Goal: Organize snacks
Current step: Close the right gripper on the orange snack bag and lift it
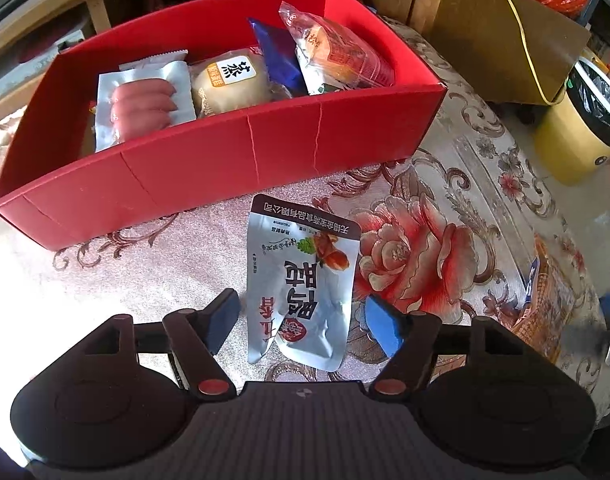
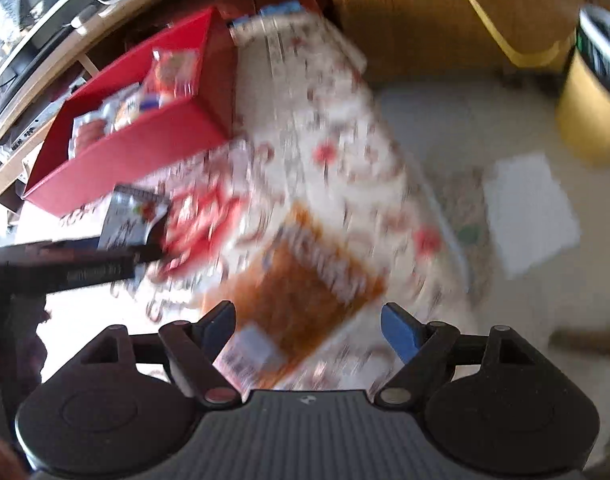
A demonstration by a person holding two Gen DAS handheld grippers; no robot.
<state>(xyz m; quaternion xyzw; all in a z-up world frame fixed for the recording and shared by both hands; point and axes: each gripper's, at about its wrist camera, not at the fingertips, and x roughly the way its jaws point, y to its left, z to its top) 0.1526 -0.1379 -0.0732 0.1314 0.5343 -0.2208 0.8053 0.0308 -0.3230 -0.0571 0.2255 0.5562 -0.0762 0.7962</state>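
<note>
Step in hand: you look to be lining up two pickups at once, so the snacks on the flowered surface [image 1: 445,184] can join the ones in the red box [image 1: 233,152].
Left gripper [image 1: 305,320]: your jaws stand apart, one blue pad on each side of the silver pouch [image 1: 301,280], neither pad pressing on it. The pouch lies flat just in front of the box's near wall.
Right gripper [image 2: 309,324]: your jaws stand apart above the orange packet [image 2: 301,292], which lies near the surface's edge. That view is smeared, so whether a pad touches the packet cannot be told.
Box contents: a sausage pack [image 1: 145,104], a round cake [image 1: 229,84], a blue packet [image 1: 277,52] and an orange-red bag [image 1: 337,52] fill the middle and right; the left end looks free.
Grip advice, left: the pouch is thin and slick, so come down until the pads bracket its crumpled lower end, then close across its width; a pinch on one corner would likely let it swing.
Grip advice, right: settle your hand first, centre the packet between the pads, and keep it from sliding off the edge.
Placement: lift clear of the near wall before moving over the box, and release low into the open left end.
</note>
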